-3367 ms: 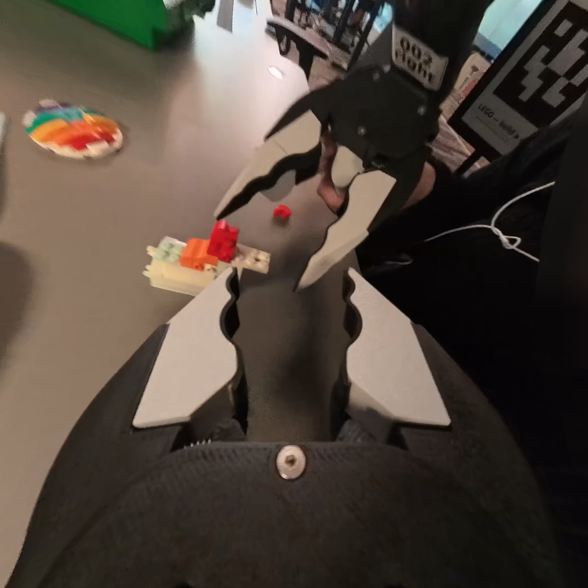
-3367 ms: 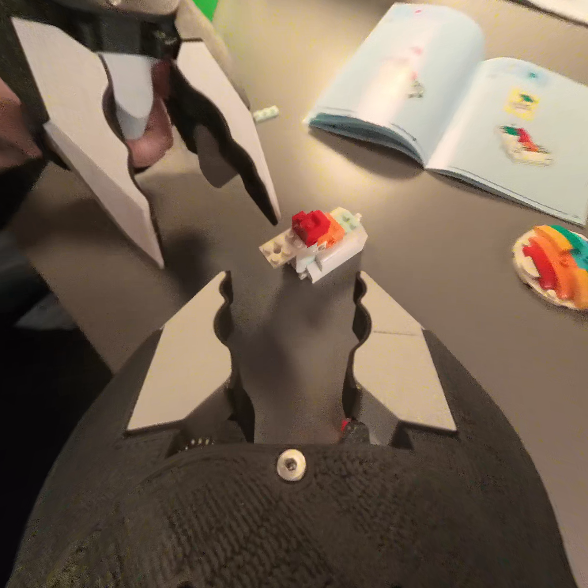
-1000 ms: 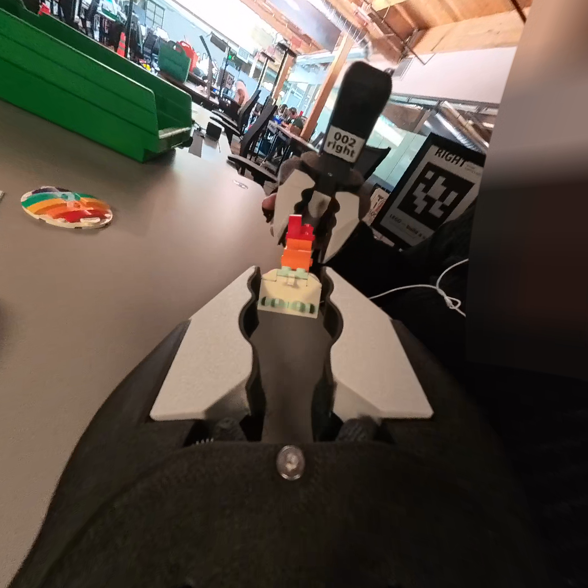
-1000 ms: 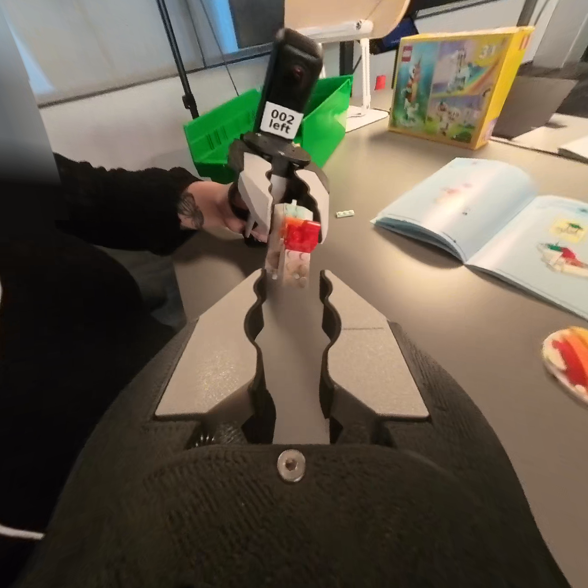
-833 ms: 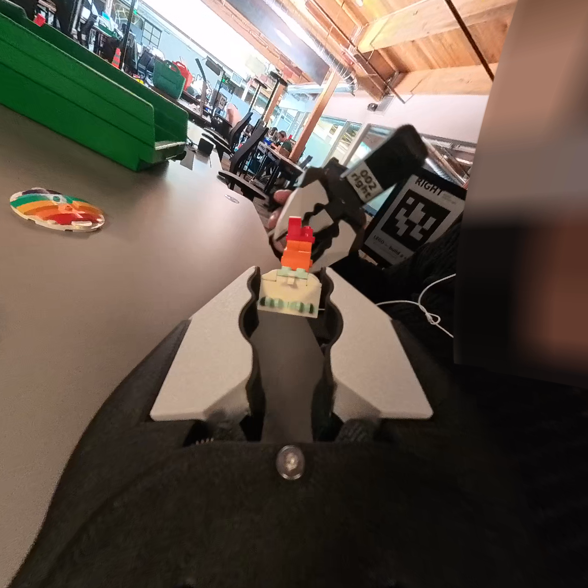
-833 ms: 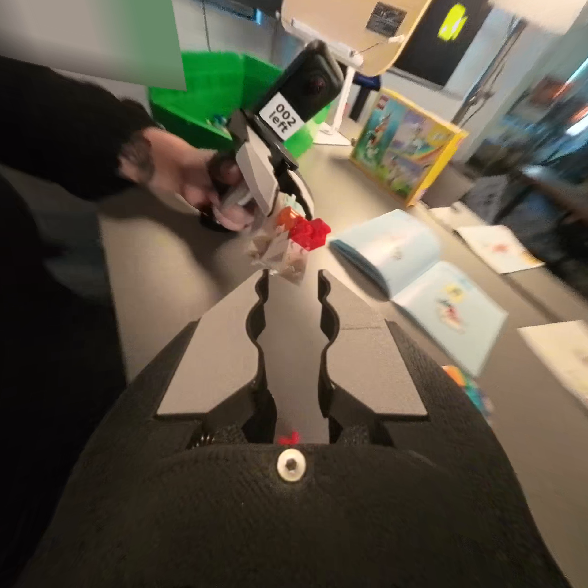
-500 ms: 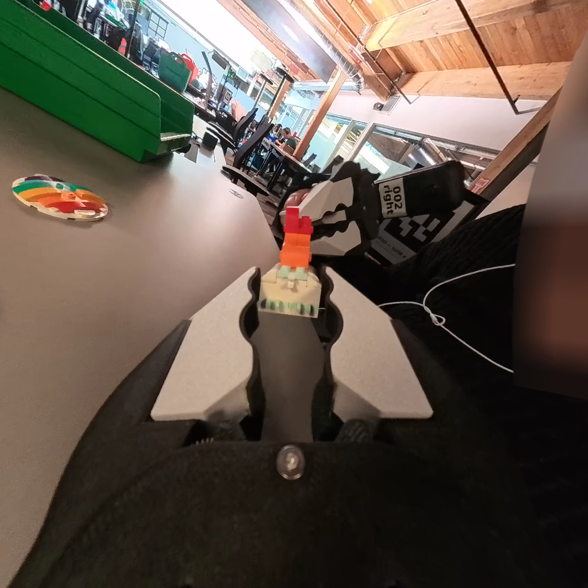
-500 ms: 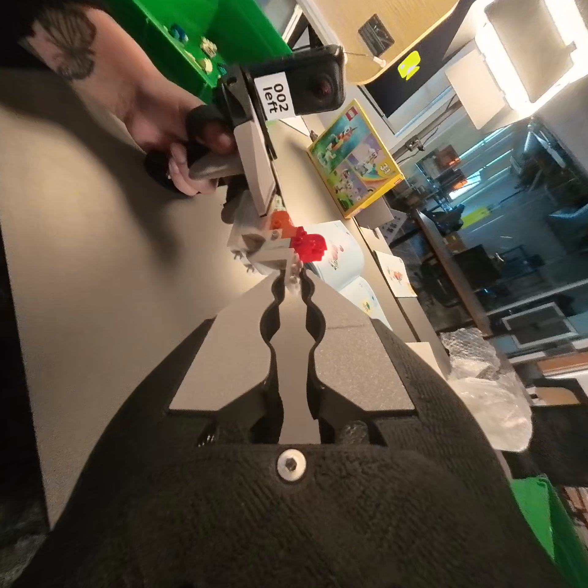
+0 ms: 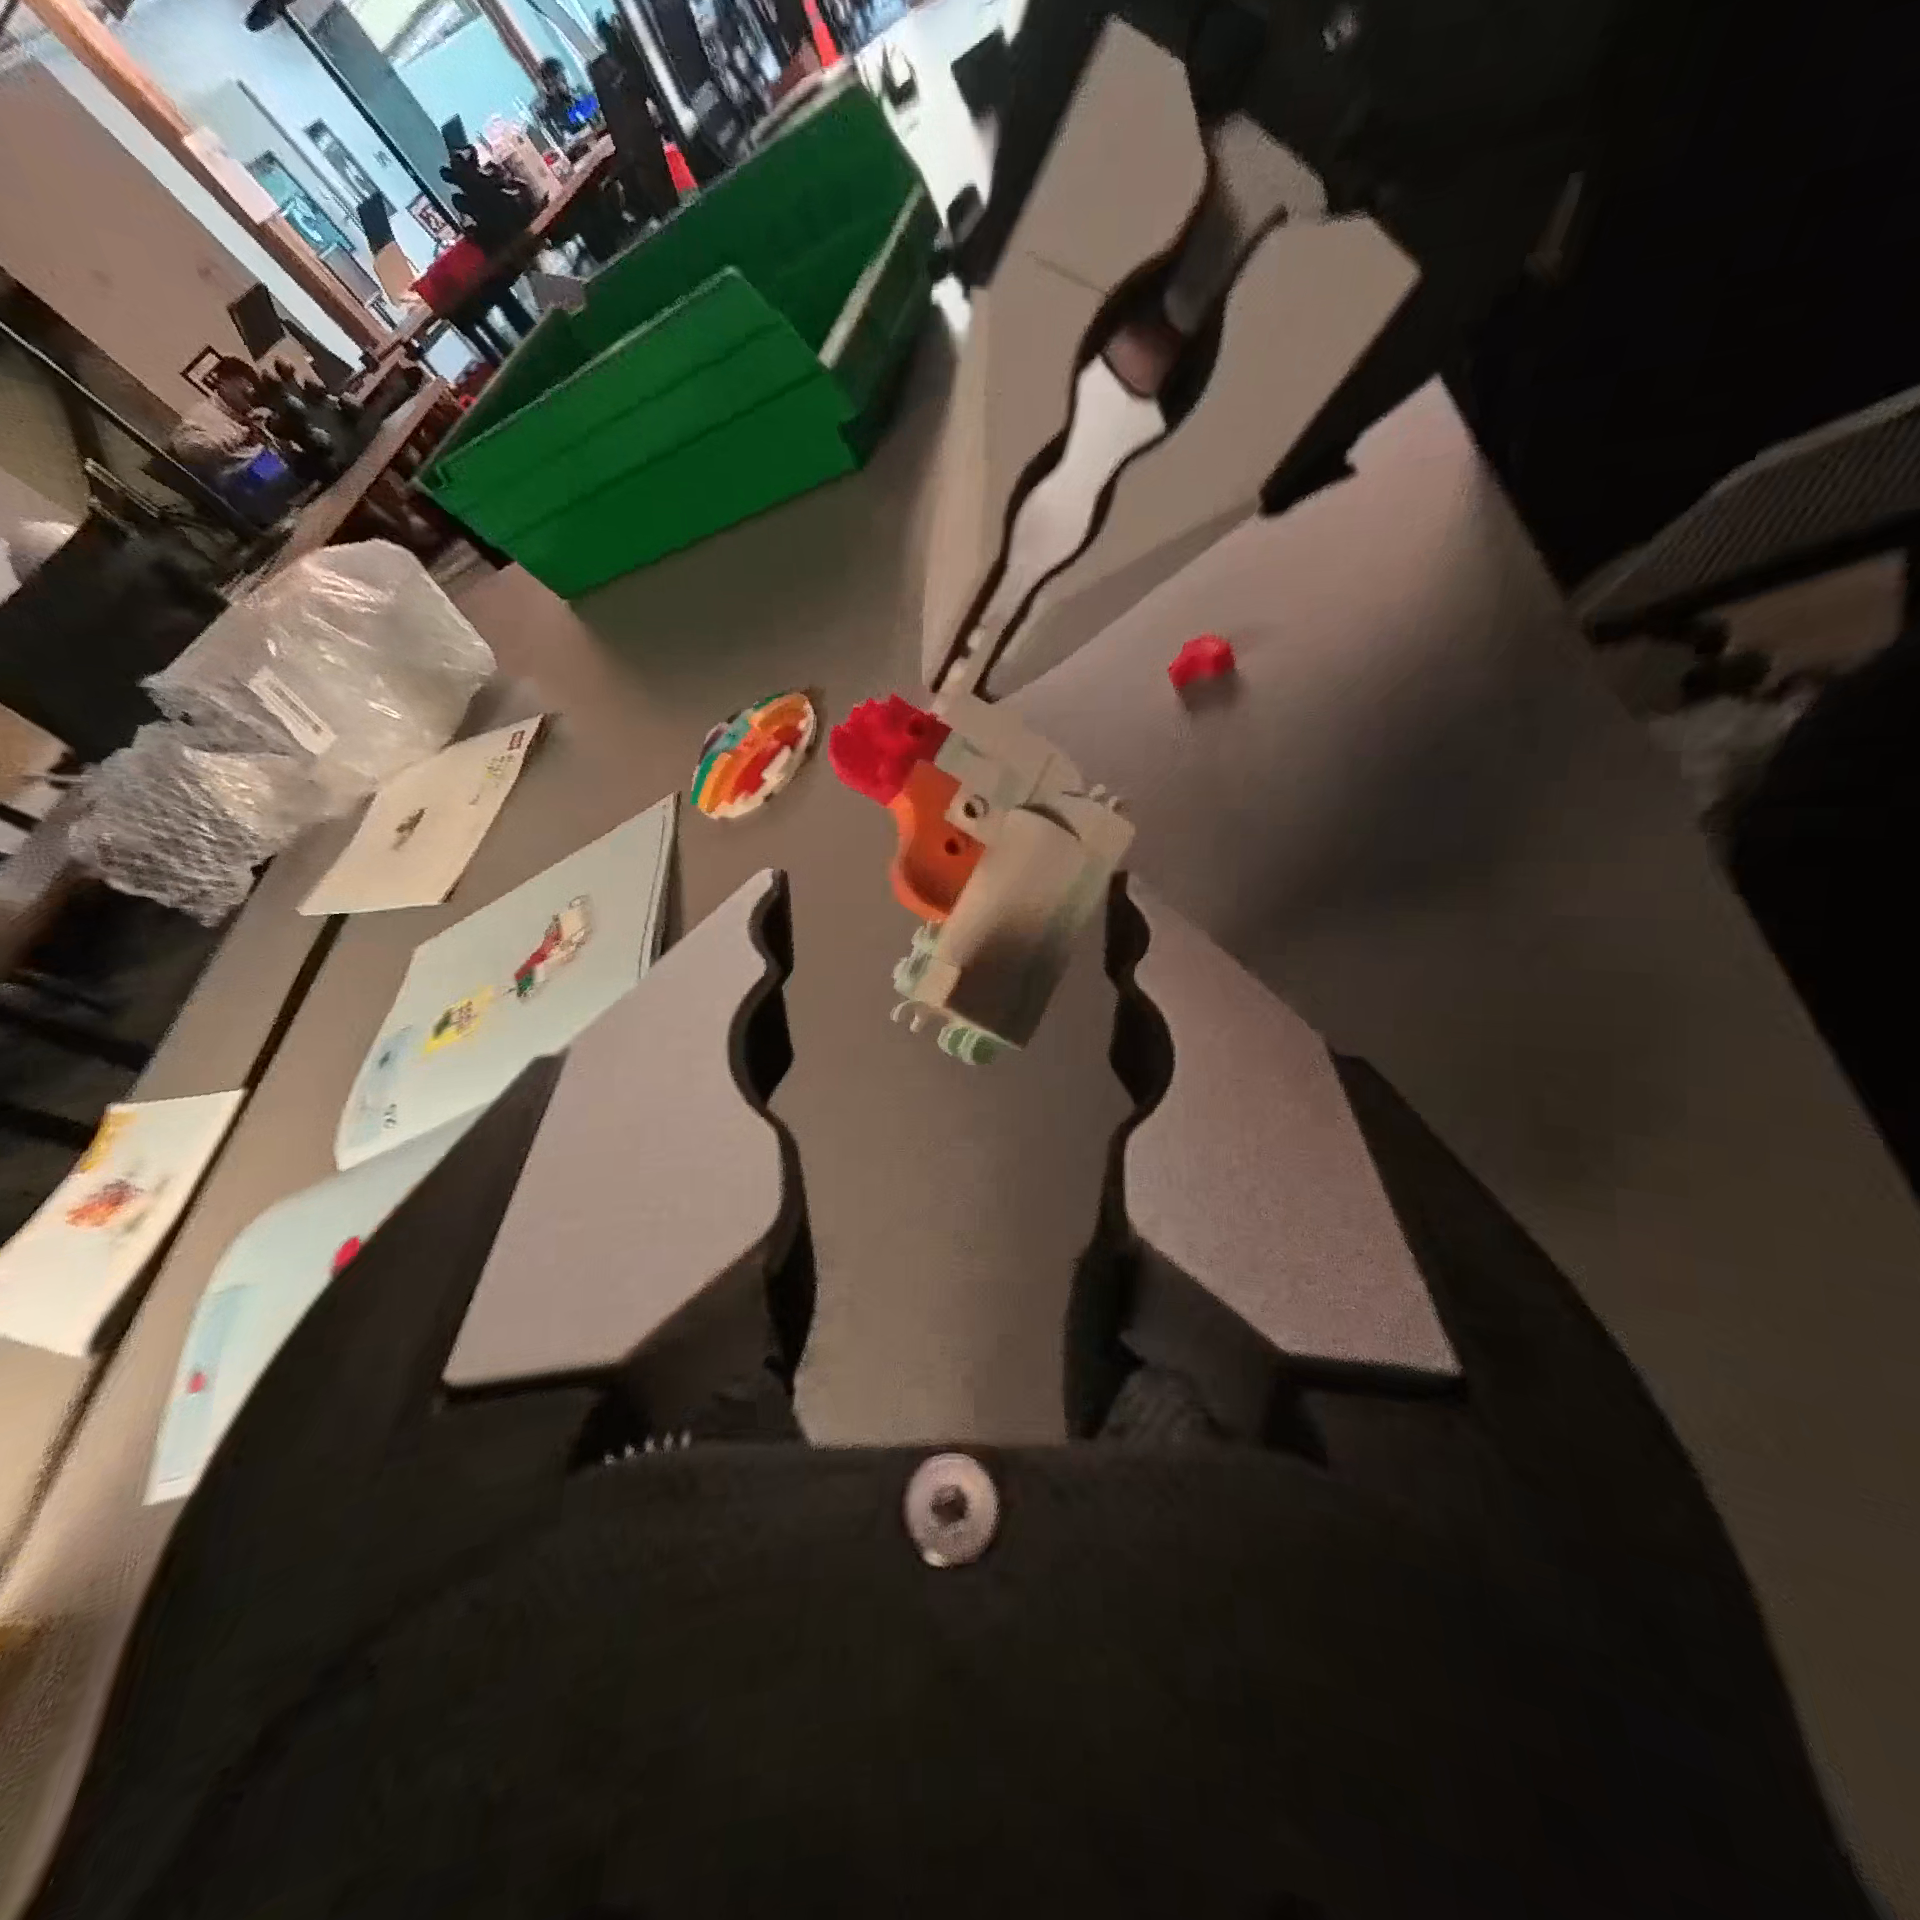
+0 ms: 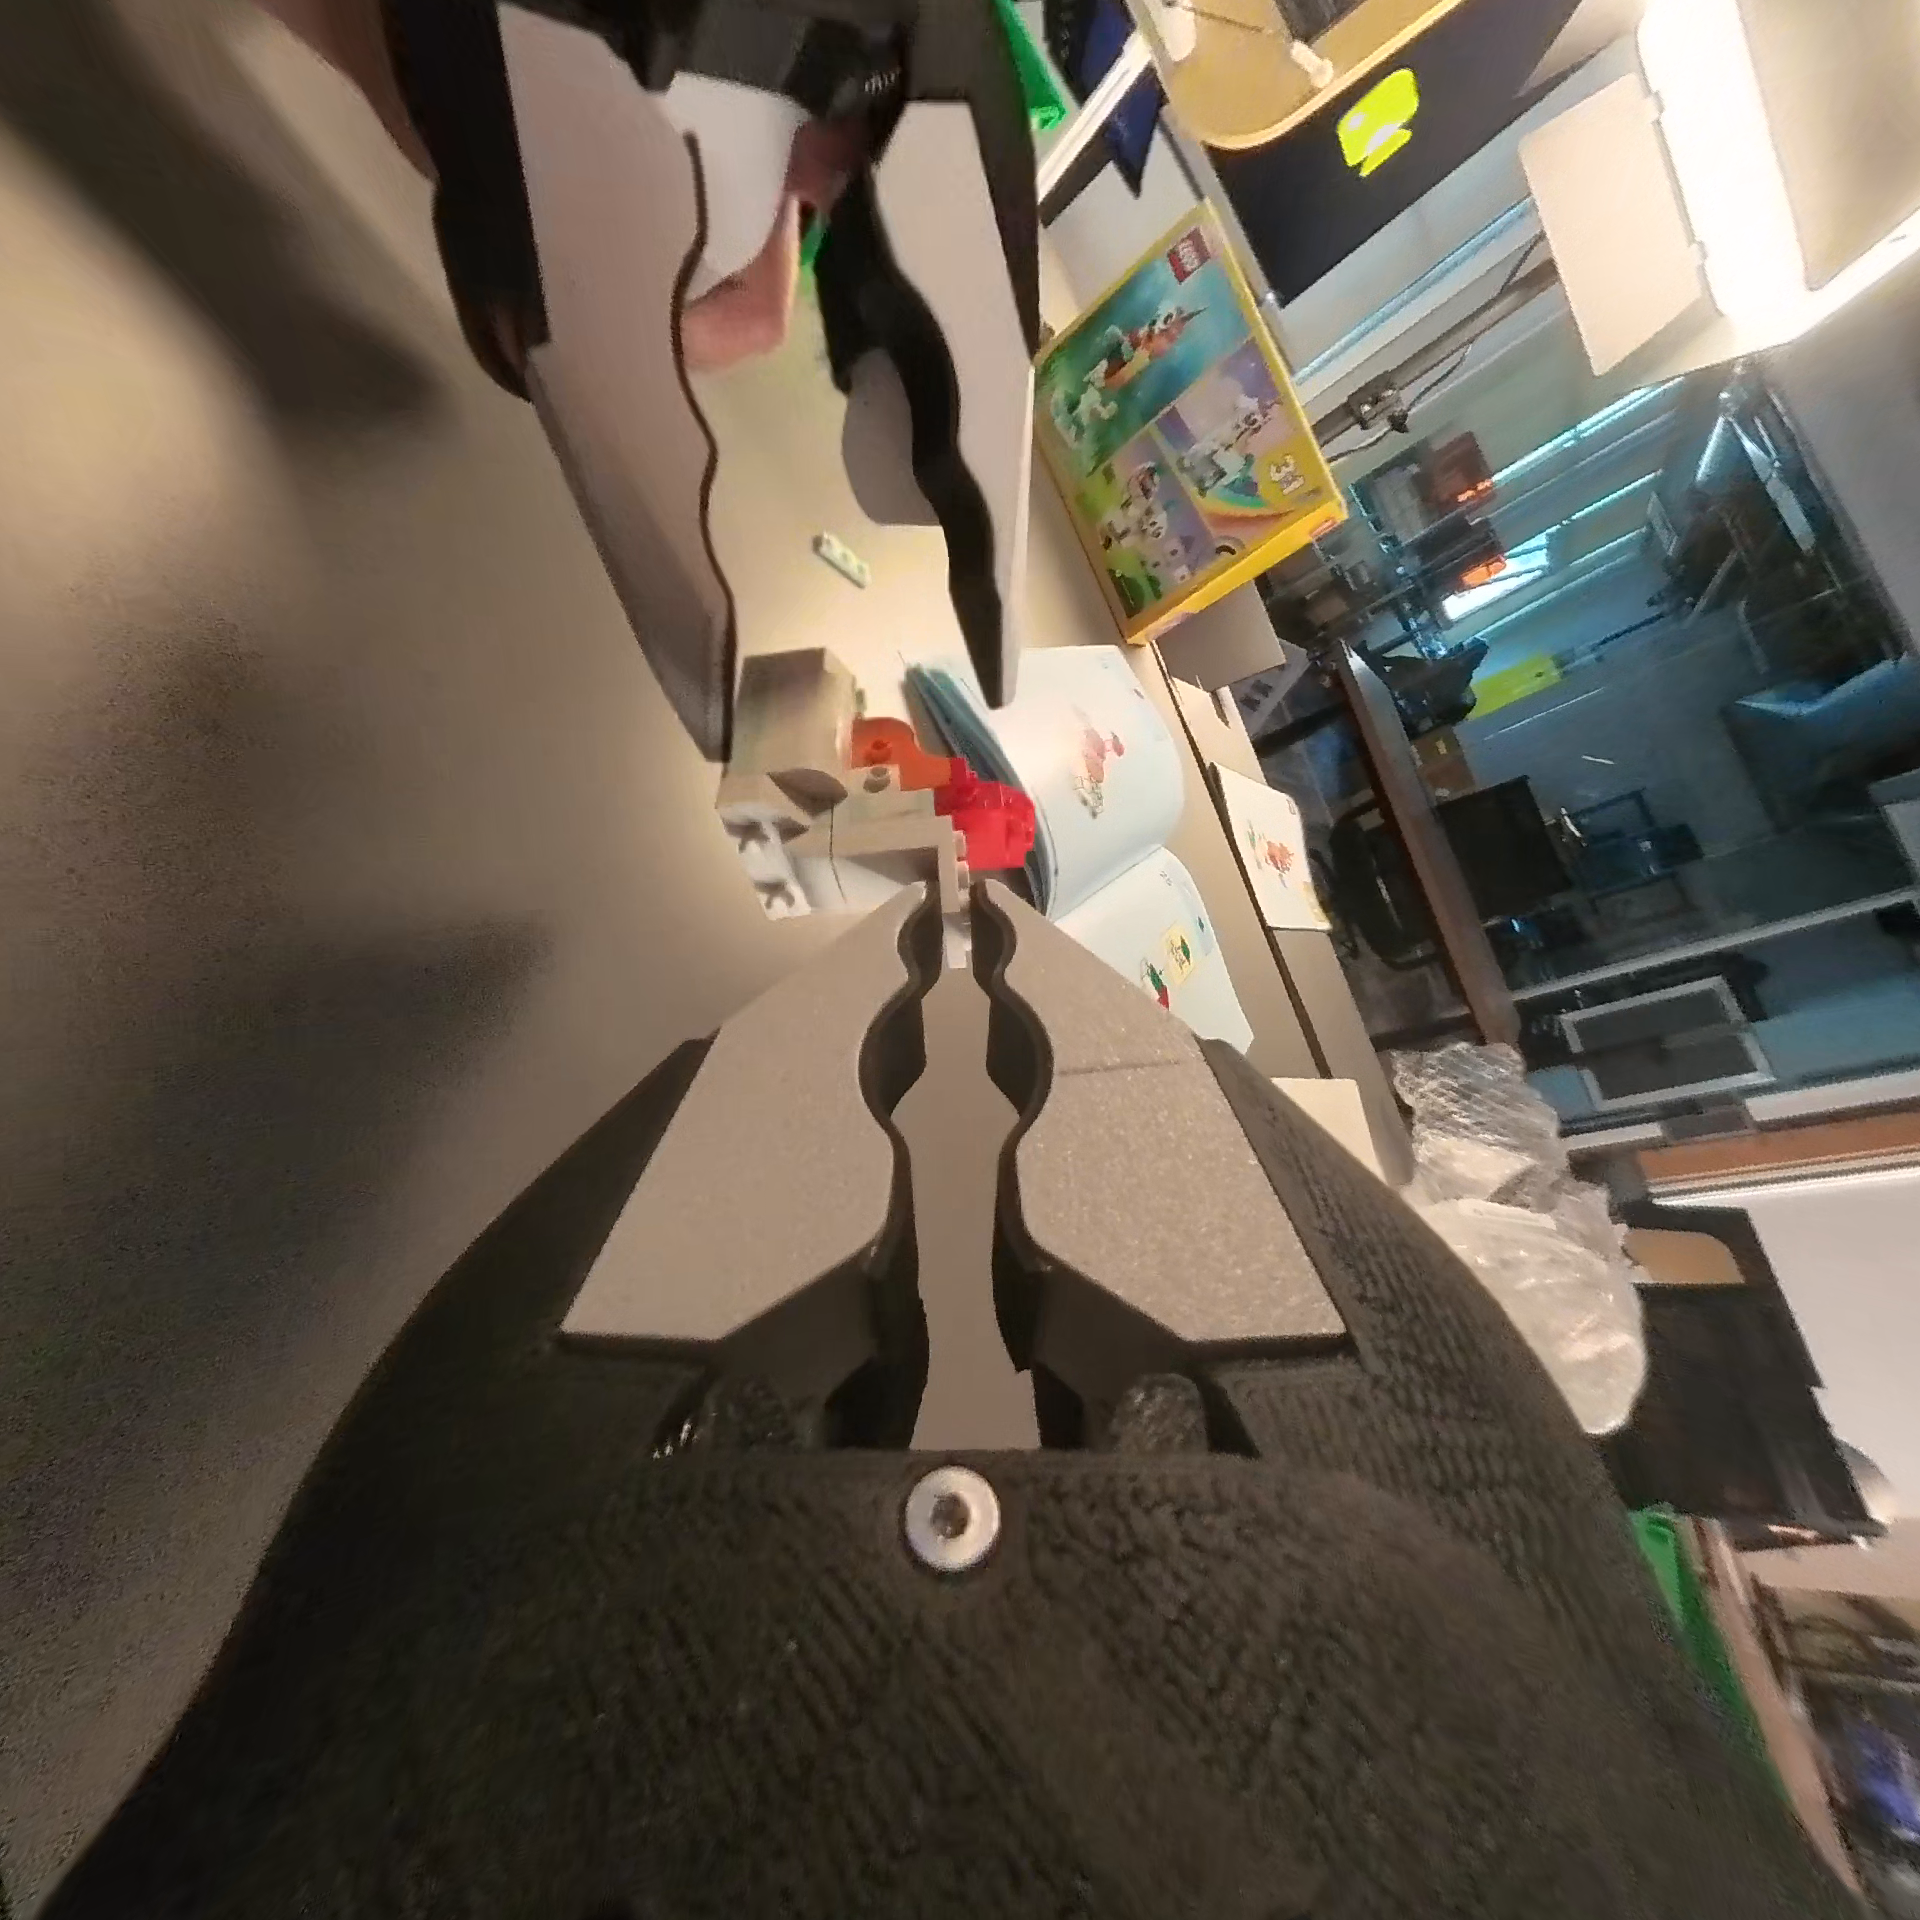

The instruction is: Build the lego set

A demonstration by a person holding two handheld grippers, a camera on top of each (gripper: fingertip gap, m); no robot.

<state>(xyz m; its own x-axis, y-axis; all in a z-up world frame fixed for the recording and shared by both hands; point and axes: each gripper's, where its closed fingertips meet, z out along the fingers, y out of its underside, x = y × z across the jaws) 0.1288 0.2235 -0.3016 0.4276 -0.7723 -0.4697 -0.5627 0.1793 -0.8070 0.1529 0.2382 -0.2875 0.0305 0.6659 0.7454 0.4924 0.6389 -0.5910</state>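
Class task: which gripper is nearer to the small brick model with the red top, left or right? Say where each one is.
Right. The right gripper is shut on the model, pinching its thin plate. The left gripper is open, its jaws around the model's pale end.

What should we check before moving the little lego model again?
1. Right gripper shut on the lego model: ok, it pinches a thin plate at the model's edge.
2. Grip firm enough to carry it: cannot tell, only the fingertips hold that plate.
3. Left gripper open: ok.
4. Model free of the left gripper's fingers: cannot tell, it sits very close to one.
5. Loose red piece ready on the table: ok.
6. Instruction booklet open: ok.
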